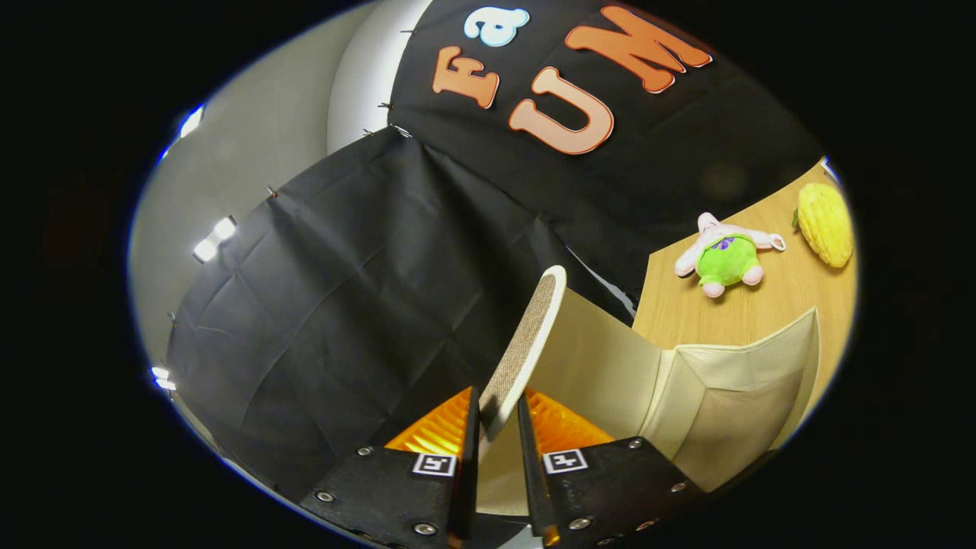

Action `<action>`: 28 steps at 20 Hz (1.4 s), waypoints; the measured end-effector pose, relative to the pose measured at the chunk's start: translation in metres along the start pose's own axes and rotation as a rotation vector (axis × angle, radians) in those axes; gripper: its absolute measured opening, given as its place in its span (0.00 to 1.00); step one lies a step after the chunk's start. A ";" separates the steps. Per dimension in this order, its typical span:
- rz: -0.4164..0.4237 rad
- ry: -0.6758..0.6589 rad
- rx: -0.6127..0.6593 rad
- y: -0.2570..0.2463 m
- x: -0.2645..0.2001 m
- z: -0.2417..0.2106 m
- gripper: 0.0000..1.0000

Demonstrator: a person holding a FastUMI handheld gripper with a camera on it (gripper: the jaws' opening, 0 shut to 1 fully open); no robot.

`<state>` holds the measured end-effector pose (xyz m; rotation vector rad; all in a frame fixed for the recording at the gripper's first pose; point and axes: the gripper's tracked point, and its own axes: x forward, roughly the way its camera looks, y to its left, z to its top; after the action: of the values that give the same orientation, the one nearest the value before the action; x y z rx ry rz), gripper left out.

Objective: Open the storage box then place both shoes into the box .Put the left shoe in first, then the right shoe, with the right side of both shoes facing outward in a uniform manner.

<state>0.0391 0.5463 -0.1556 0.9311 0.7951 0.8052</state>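
My gripper [499, 415] is shut on the rim of the storage box's lid [526, 343], a beige flap with a woven tan edge that stands up between the two fingers and rises beyond them. Just to the right of the fingers is the cream fabric storage box [717, 389], open, with its pale inner walls showing. It rests on a light wooden table [762, 305]. The whole view is tilted, so the table slopes up to the right.
Beyond the box on the table lie a pink and green plush toy [726, 255] and a yellow knobbly corn-shaped toy [825, 223]. Black cloth walls [343, 290] close off the space behind the lid and to its left.
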 end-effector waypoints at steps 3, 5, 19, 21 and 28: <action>0.006 0.118 -0.022 -0.002 0.000 -0.026 0.72; -0.026 0.125 -0.081 -0.013 -0.009 -0.027 0.85; -0.588 0.111 -0.423 -0.196 -0.201 -0.001 0.92; -0.652 0.132 -0.410 -0.223 -0.225 -0.006 0.92; -0.828 0.217 -0.246 -0.321 -0.279 -0.041 0.92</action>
<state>-0.0498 0.2047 -0.3962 0.2360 1.1287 0.2583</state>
